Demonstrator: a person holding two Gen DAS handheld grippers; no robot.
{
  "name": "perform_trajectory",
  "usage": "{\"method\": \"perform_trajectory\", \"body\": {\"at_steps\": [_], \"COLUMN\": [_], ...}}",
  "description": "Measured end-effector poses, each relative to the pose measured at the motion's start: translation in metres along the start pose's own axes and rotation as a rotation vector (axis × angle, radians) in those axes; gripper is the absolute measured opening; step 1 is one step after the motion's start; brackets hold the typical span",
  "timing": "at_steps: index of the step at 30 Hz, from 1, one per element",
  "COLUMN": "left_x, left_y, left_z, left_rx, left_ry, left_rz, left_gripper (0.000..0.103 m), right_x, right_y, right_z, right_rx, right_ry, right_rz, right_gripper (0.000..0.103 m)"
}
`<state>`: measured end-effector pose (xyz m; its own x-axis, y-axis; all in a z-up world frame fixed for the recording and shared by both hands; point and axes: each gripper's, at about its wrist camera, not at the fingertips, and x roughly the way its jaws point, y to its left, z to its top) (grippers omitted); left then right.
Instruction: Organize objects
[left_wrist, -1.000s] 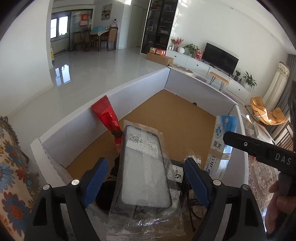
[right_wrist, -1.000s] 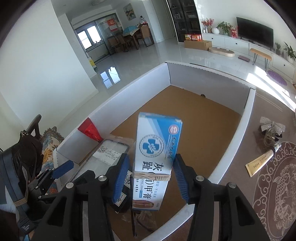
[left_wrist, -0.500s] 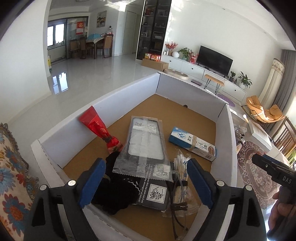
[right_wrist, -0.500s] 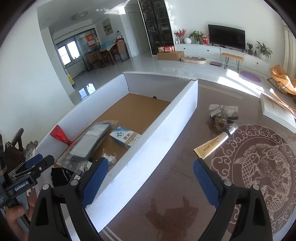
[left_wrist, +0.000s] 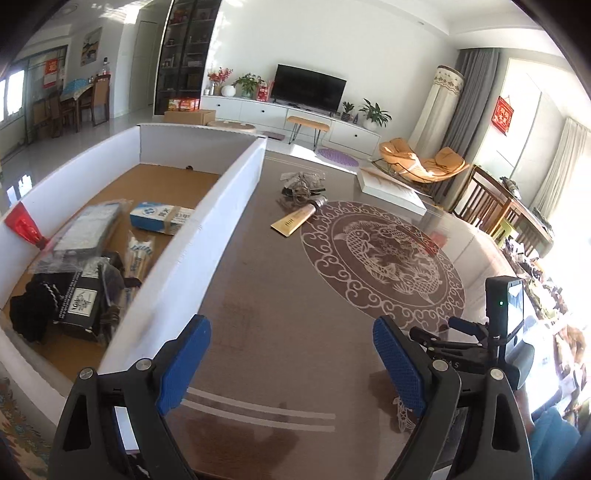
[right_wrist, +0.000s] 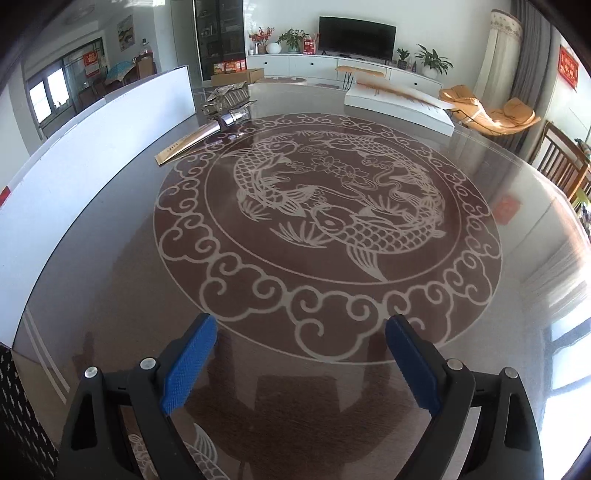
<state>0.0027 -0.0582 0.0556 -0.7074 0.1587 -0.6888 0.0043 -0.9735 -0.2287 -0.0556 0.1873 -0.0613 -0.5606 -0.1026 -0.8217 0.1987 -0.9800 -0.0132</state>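
Both claws stood wide open and empty over the counter (right_wrist: 517, 206). Ahead and left of the left claw (left_wrist: 291, 365), the white box (left_wrist: 207, 236) held the blue carton (left_wrist: 160, 218). Well ahead of the right claw (right_wrist: 301, 362), a gold tube (right_wrist: 192, 142) lay just beside a crinkled packet (right_wrist: 229, 96).

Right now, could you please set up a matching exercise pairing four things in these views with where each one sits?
Things:
1. blue and white box
2. gold tube
3. red packet
4. flat white box

Places:
A. on the table, far side, beyond the fish pattern
B. lying flat on the carton floor
C. on the table, just outside the carton
D. leaning against the carton's left wall

Pairs: 1-B, 2-C, 3-D, 4-A
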Motion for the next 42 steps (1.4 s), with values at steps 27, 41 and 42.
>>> {"method": "perform_trajectory", "body": {"at_steps": [27, 41, 42], "left_x": [0.071, 0.078, 0.079], "left_y": [-0.043, -0.050, -0.050], "left_z": [-0.057, -0.062, -0.062], "left_rx": [0.228, 0.264, 0.268], "left_ry": [0.143, 0.171, 0.172], "left_rz": [0.041, 0.044, 0.044], "left_gripper": [0.090, 0.090, 0.090], "right_x": [-0.002, -0.001, -0.001], "right_y": [-0.027, -0.027, -0.027], "right_z": [-0.012, -0.013, -0.013], "right_rx": [0.063, 0.064, 0.064], "right_ry": [-0.015, -0.014, -0.014], "right_rz": [-0.038, -0.042, -0.042], "right_gripper": [0.103, 0.103, 0.103]}}
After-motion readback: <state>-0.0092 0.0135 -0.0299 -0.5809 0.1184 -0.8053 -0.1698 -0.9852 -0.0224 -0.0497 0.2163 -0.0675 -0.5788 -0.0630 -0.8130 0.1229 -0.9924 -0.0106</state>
